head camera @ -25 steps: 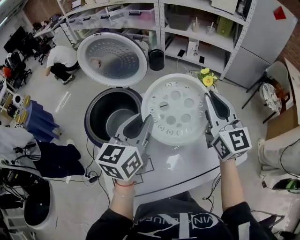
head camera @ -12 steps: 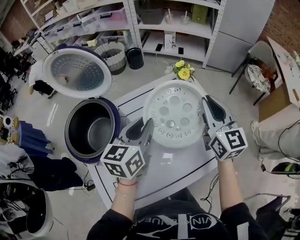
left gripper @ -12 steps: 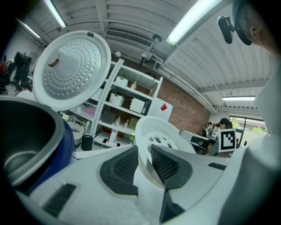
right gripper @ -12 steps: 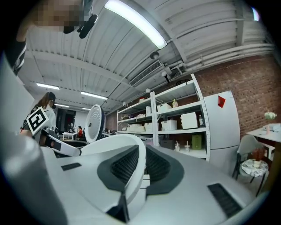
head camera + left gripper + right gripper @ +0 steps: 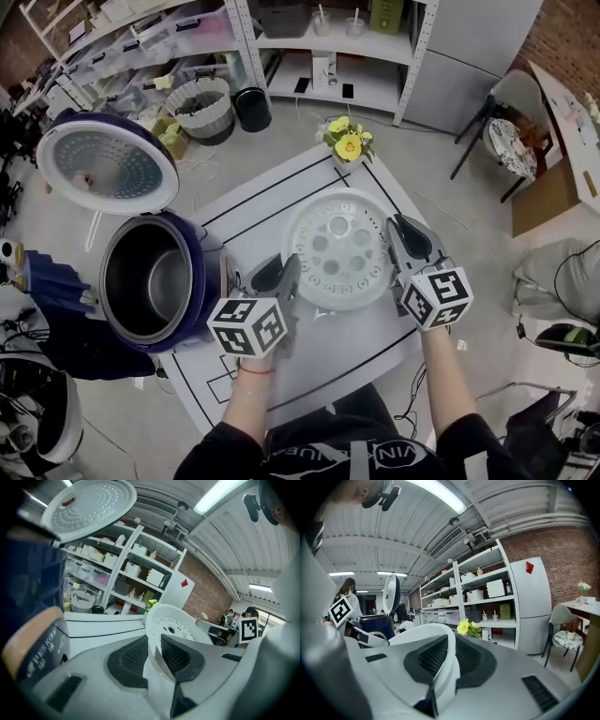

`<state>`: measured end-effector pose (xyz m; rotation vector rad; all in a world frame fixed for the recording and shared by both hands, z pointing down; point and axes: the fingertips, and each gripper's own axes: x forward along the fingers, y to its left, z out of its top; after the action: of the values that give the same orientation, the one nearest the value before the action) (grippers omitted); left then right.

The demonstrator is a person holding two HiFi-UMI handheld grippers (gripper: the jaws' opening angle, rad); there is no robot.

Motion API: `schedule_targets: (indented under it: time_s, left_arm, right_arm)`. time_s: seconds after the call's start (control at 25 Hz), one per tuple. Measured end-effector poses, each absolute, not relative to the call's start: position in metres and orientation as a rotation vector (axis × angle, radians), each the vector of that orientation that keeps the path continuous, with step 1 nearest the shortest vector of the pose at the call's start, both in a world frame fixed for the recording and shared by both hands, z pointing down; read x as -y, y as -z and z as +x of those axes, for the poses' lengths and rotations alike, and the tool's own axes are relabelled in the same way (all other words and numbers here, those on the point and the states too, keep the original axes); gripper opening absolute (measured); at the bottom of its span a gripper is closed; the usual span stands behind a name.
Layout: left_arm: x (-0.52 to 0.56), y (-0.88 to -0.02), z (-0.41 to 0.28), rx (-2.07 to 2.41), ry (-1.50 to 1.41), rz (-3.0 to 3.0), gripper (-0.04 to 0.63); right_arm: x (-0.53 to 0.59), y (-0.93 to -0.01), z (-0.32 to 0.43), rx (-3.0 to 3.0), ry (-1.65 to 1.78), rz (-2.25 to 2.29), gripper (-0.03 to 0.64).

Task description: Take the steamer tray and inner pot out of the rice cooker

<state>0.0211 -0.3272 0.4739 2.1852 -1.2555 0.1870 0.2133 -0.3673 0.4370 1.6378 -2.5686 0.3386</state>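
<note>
**White table, tray held from both sides**

White table with black lines fills the middle of the head view, with shelves and a small vase of yellow flowers beyond its far edge.

Both forearms reach forward from the bottom of that view, one hand behind each marker cube, and the tools point ahead and a little downward. The left gripper meets the steamer tray at its left near edge, and the right gripper meets it at the right edge.

In the left gripper view the ribbed pads are drawn in on the thin rim of the tray, which stands between them. The right gripper view shows the same grip, with its pads pressed on either face of the white rim.

The round, perforated tray lies roughly flat between the two tools, over the table and to the right of the rice cooker.

The cooker's lid stands open, and the inner pot sits inside.

The count is two grippers, one tray, one cooker and one pot.
</note>
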Motion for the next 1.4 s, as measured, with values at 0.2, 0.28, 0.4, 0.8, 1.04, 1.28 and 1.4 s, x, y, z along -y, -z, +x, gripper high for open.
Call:
schedule_targets:
  time_s: [0.2, 0.28, 0.4, 0.8, 1.04, 1.28, 1.4]
  left_arm:
    - [0.334, -0.527, 0.023, 1.277, -0.278, 2.097, 0.086]
    - [0.338, -0.543, 0.02, 1.293, -0.305, 2.064, 0.086]
    - [0.342, -0.561, 0.015, 1.306, -0.337, 2.03, 0.084]
    - [0.377, -0.575, 0.008, 1.332, -0.348, 1.991, 0.08]
    - [0.392, -0.578, 0.003, 1.349, -0.34, 1.969, 0.08]
    - [0.397, -0.577, 0.0, 1.347, -0.315, 1.985, 0.08]
    - [0.401, -0.574, -0.001, 1.377, -0.279, 2.01, 0.081]
  right_arm:
    - [0.38, -0.492, 0.214, 2.517, -0.459, 1.573, 0.046]
    - [0.386, -0.511, 0.211, 2.507, -0.499, 1.541, 0.046]
    - [0.394, -0.535, 0.206, 2.496, -0.545, 1.509, 0.048]
    - [0.43, -0.56, 0.2, 2.448, -0.587, 1.471, 0.049]
    - [0.443, -0.569, 0.195, 2.424, -0.6, 1.444, 0.051]
    - [0.446, -0.571, 0.192, 2.433, -0.597, 1.436, 0.057]
    - [0.447, -0.573, 0.192, 2.417, -0.571, 1.447, 0.058]
